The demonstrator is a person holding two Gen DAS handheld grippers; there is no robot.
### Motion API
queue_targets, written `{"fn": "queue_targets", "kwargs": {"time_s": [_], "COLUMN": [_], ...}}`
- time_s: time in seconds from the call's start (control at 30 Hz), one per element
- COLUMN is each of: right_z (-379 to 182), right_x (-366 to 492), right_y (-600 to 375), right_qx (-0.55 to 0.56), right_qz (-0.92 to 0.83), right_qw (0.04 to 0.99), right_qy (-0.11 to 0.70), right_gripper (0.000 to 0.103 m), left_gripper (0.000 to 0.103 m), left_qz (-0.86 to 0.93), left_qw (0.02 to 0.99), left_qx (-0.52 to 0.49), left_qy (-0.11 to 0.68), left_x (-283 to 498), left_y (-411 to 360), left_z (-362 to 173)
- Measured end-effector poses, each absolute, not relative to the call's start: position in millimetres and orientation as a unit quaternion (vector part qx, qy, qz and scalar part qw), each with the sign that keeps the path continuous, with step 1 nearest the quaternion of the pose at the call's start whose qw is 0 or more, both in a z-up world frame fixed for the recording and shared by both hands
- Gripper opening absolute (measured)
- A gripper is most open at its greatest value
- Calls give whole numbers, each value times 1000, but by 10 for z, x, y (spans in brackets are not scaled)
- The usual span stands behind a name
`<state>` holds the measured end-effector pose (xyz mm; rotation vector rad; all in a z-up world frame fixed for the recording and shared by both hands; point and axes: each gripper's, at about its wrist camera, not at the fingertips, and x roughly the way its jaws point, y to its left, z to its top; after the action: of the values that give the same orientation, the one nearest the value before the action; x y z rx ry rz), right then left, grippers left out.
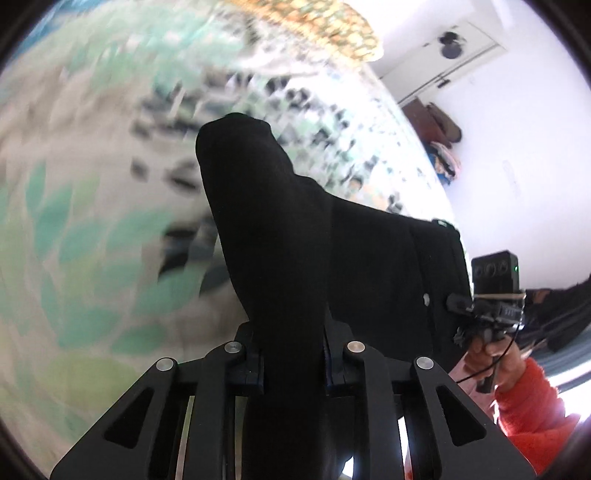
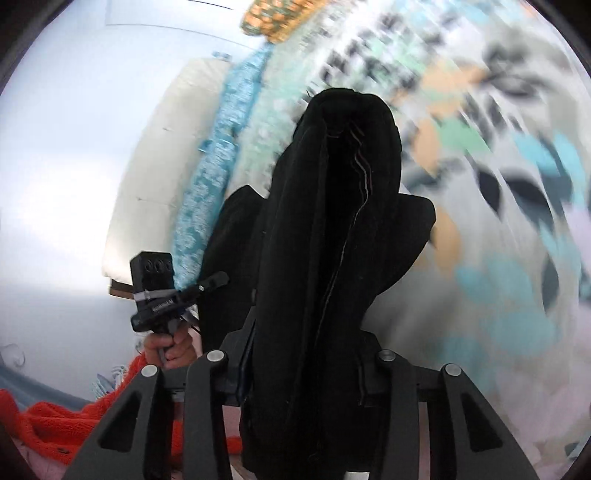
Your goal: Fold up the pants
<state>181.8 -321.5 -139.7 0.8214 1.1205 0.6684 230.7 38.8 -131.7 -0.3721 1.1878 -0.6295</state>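
The black pants (image 1: 280,229) rise in a bunched fold from between the fingers of my left gripper (image 1: 291,354), which is shut on the cloth. The fabric stretches right towards the camera block of the right gripper (image 1: 496,269), held by a hand in a red sleeve (image 1: 528,398). In the right wrist view, a thick fold of the pants (image 2: 332,221) with a seam showing is clamped in my right gripper (image 2: 306,369). The left gripper's camera block (image 2: 155,273) shows at the left. The pants hang lifted above the bed.
A leaf-patterned bedspread (image 1: 92,221) lies under the pants, blurred, and fills the right of the other view (image 2: 498,258). An orange patterned pillow (image 1: 332,26) sits at the far end. A white wall and door (image 1: 461,62) stand beyond the bed edge. A blue patterned cloth (image 2: 218,166) runs along the bed's side.
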Motion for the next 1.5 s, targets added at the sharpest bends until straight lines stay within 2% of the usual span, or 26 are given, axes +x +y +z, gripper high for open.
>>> {"fn": "queue_targets", "kwargs": {"time_s": [0.17,0.3,0.37,0.43,0.47,0.5,0.53,0.6,0.73,0.8,0.9,1.07,1.27,1.5], "right_z": [-1063,-1207,-1415,-1546,-1561,-1542,-1492,-1325,-905,-740,-553,-411,-220,114], "right_x": [2507,3074,3192,3148,3080,2983,2878,2642,2254,2091,1821,1232,912,782], "right_y": [-3243,-3245,-3272,-3360,-3429,-3496,-3553,-3586,-3403,-3173,-2878,-2481,-2173,-2142], "right_qx": [340,317,309,296,307,325,333,313,229,157,54,20,-17,0], "right_qz": [288,230,167,88,70,62,57,48,19,-10,-79,-66,-40,-53], "right_qw": [757,775,771,773,772,773,778,799,847,860,873,892,899,906], "right_qy": [478,497,531,554,551,541,530,511,479,485,479,447,437,419], "right_gripper": [40,43,49,62,63,71,85,102,103,103,103,103,103,103], "left_gripper": [20,25,34,41,45,59,74,84,97,99,100,100,100,100], "left_qz": [-277,-232,-192,-133,-106,-96,-87,-60,-22,-5,-16,-1,5,-22], "left_qw": [793,812,817,827,833,838,846,868,902,911,901,900,905,907], "left_qx": [-180,-146,-98,-37,-15,-15,-22,-14,41,62,58,67,141,78], "left_qy": [512,515,535,545,542,538,526,493,430,408,430,431,402,414], "left_x": [2906,3458,3623,3616,3529,3425,3262,2985,2484,2296,2154,1771,1511,1308], "left_y": [388,163,7,-30,15,82,180,299,331,232,83,-120,-302,-244], "left_z": [-1046,-1137,-1319,-1488,-1533,-1546,-1535,-1462,-1236,-1114,-950,-687,-398,-160]}}
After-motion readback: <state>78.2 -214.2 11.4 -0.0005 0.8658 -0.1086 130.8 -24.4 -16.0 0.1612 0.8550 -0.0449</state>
